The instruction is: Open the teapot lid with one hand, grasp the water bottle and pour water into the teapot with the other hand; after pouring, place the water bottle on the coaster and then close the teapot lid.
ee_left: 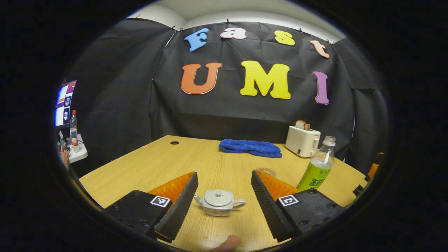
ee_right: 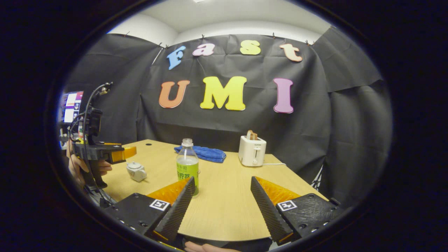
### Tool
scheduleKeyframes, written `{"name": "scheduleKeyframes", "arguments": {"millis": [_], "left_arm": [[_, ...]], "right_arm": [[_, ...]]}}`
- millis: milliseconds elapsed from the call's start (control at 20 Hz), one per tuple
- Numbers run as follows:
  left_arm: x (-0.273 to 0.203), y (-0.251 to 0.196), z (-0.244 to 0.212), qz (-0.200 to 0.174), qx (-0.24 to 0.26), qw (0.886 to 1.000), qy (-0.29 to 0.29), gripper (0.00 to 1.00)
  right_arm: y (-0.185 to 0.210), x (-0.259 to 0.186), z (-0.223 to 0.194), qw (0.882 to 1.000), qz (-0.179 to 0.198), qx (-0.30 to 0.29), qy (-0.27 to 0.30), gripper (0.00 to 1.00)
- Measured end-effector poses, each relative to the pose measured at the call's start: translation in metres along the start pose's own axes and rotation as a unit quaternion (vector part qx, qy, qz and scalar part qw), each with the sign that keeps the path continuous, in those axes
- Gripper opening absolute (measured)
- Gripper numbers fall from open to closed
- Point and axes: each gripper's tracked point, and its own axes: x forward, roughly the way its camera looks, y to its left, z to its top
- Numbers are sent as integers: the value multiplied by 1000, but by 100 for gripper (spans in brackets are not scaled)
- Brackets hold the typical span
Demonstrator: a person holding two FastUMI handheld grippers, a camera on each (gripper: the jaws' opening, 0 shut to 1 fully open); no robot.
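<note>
Teapot (ee_left: 219,202) near table's (ee_left: 147,164) front edge; water bottle (ee_left: 317,167) to its right; cloth (ee_left: 250,147), toaster (ee_left: 302,140) behind.

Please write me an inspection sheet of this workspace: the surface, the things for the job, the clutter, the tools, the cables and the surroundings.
Surface: wooden table, with a round cable hole.
Job's things: teapot, lid on; water bottle, upright, no cap; coaster beside it.
Clutter: blue towel; white toaster holding bread.
Tools: left tool open, teapot between its fingers, not touched; right tool open, holding nothing.
Cables: white toaster cord; black cable on the left tool's camera.
Surroundings: black cloth wall; screen; second bottle on a side shelf.
</note>
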Motion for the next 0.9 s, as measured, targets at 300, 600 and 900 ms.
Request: {"name": "scheduleKeyframes", "arguments": {"millis": [300, 600, 900], "left_arm": [[23, -7, -18, -30, 6, 1000, -4, 82], [35, 0, -34, -33, 7, 999, 19, 54], [40, 7, -35, -34, 30, 999, 6, 23]], "right_arm": [[9, 11, -20, 999, 13, 6, 30, 96], [14, 12, -24, 999, 14, -1, 32, 95], [24, 15, -35, 999, 22, -4, 46, 96]]}}
